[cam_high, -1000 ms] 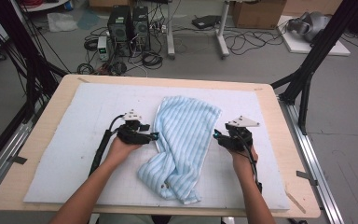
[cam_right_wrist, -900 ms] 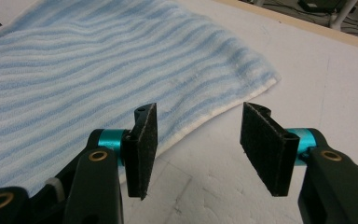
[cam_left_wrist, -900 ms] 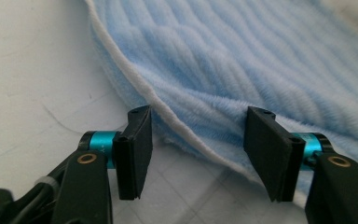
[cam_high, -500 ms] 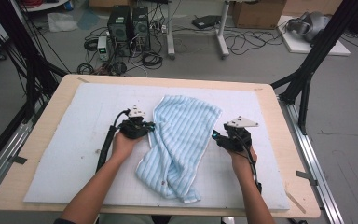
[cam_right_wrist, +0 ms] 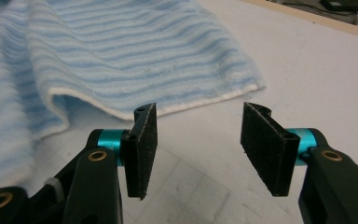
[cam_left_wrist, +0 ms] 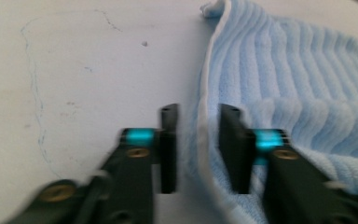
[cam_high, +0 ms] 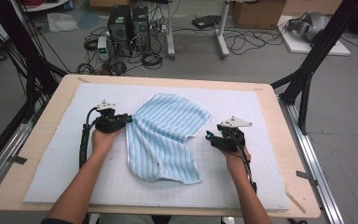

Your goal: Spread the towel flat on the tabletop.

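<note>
A light blue striped towel lies rumpled and partly folded on the white mat. My left gripper sits at the towel's left edge. In the left gripper view the white hem of the towel runs between the jaws of that gripper, which have just been opening, and the pads stand clear of the cloth. My right gripper hovers to the right of the towel. Its jaws are open over bare mat, with the towel's edge just beyond them.
The mat covers a wooden table with black frame posts at both sides. Computers and cables lie on the floor behind the table. Bare mat lies left of the left hand and right of the right hand.
My left hand has moved left and away, dragging the towel's left side with it, so the towel lies wider and flatter. The right gripper has stayed where it was.
</note>
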